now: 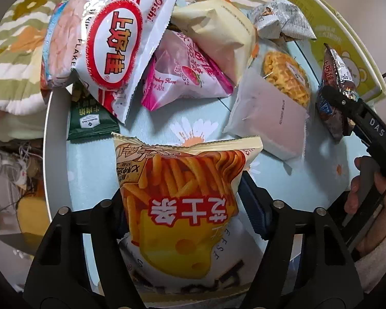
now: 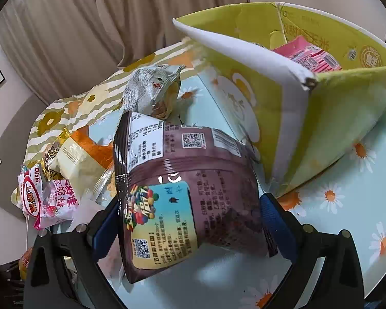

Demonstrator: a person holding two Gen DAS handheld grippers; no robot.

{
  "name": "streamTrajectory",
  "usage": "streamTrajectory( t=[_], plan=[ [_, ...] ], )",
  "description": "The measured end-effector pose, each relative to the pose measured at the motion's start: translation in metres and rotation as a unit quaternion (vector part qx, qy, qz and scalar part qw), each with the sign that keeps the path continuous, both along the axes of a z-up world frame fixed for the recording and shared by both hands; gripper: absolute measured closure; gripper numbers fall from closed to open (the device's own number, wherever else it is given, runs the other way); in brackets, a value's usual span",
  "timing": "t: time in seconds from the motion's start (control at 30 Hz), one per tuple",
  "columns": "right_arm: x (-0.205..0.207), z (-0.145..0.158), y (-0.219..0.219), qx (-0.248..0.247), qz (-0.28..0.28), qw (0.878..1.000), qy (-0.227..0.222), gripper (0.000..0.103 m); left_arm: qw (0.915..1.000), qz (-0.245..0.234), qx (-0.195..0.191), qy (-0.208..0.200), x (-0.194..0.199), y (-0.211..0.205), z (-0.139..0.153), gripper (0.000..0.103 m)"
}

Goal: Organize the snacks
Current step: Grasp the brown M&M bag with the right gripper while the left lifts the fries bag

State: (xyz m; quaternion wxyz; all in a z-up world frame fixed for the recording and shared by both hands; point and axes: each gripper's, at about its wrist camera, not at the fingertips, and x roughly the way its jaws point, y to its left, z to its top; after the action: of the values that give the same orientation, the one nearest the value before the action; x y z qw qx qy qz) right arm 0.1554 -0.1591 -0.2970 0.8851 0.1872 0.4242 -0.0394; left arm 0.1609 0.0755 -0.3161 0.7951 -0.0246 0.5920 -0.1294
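Looking along your left fingers, you see the round table [image 1: 151, 126] with its pale blue daisy cloth. The yellow-green box [image 2: 329, 118] stands at 2 o'clock in the right wrist view, open on top, with a pink packet [image 2: 308, 56] already inside. The heap of snacks lies from 11 to 1 o'clock in the left view: the white and red Oishi bag [image 1: 110, 51] rests on the pink strawberry bag [image 1: 182, 77], and the waffle packet [image 1: 278, 103] lies near them at 2 o'clock.

Your left gripper [image 1: 190, 206] is clamped on the cheese sticks bag [image 1: 182, 200], which is between both pads at 6 o'clock. Your right gripper [image 2: 190, 219] is closed on the brown chocolate bag [image 2: 187, 193], held just beside the box wall; in the left view this bag is at 3 o'clock.
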Motion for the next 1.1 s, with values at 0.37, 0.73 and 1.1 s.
streamTrajectory(
  t=[0.37, 0.73, 1.1],
  plan=[
    [-0.019, 0.015, 0.004, -0.008, 0.006, 1.0, -0.02, 0.023, 0.9997, 0.011, -0.02, -0.012, -0.008, 0.01, 0.02, 0.039],
    [-0.041, 0.066, 0.013, 0.007, 0.042, 0.998, -0.047, 0.023, 0.9979, 0.02, -0.04, -0.048, -0.018, 0.018, 0.075, 0.039],
    [-0.041, 0.16, -0.022, 0.018, 0.055, 0.994, -0.093, 0.023, 0.9917, -0.006, -0.061, -0.113, 0.011, -0.028, 0.16, 0.039]
  ],
)
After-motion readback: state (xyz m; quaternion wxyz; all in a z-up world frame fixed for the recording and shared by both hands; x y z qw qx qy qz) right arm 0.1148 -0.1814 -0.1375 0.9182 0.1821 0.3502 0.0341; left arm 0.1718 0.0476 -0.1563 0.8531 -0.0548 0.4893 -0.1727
